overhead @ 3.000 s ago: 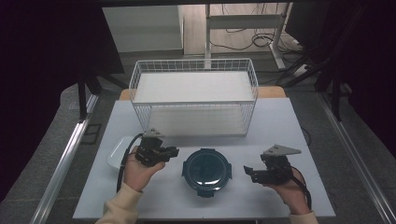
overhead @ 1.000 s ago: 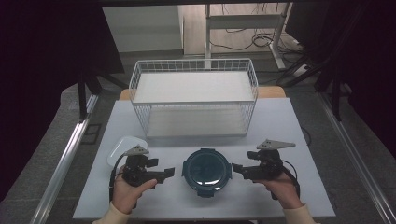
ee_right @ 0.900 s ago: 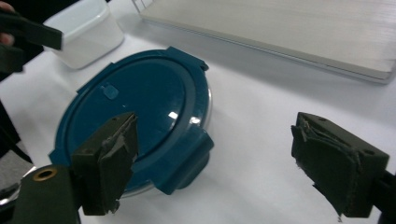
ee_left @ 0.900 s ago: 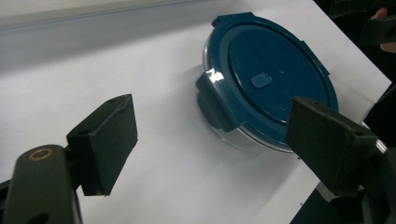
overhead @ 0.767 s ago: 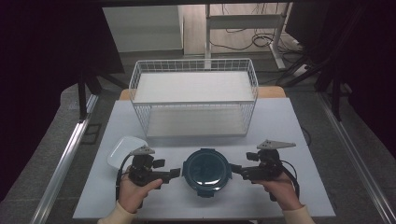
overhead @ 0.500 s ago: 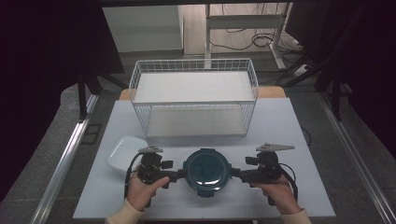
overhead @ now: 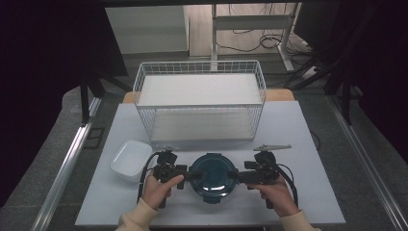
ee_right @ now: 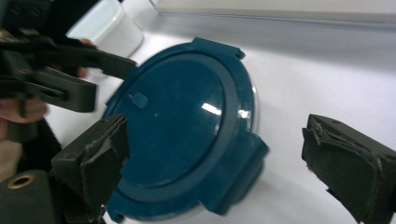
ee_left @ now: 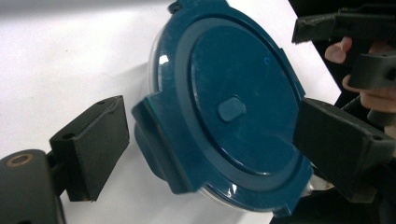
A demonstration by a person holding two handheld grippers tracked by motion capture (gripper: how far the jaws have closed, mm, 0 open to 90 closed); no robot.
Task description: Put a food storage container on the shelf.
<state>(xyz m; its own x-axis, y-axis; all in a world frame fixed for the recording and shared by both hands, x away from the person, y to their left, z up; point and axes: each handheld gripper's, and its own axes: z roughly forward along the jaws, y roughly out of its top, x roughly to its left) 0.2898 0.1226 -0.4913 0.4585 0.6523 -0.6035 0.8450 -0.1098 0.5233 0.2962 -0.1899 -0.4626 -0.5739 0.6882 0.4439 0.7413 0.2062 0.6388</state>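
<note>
A round clear container with a dark teal lid [overhead: 212, 175] sits at the table's front middle. My left gripper [overhead: 186, 173] is at its left edge and points right. In the left gripper view the lid [ee_left: 233, 107] lies between the open jaws of that gripper [ee_left: 215, 123], and a latch tab [ee_left: 156, 140] sits just off the left pad without touching it. My right gripper [overhead: 239, 174] faces it from the right edge. Its jaws have just been opening; in the right gripper view, this gripper [ee_right: 219, 140] straddles the lid's near tab [ee_right: 236, 163] with gaps on both sides.
A white rectangular dish [overhead: 131, 159] lies left of the container, close behind my left hand. A white wire basket [overhead: 199, 103] stands across the back of the grey table [overhead: 308, 144]. The table's front edge is just below both hands.
Both grippers have closed in on the container from either side; the left one came from beside the white dish. The container has stayed where it was.
</note>
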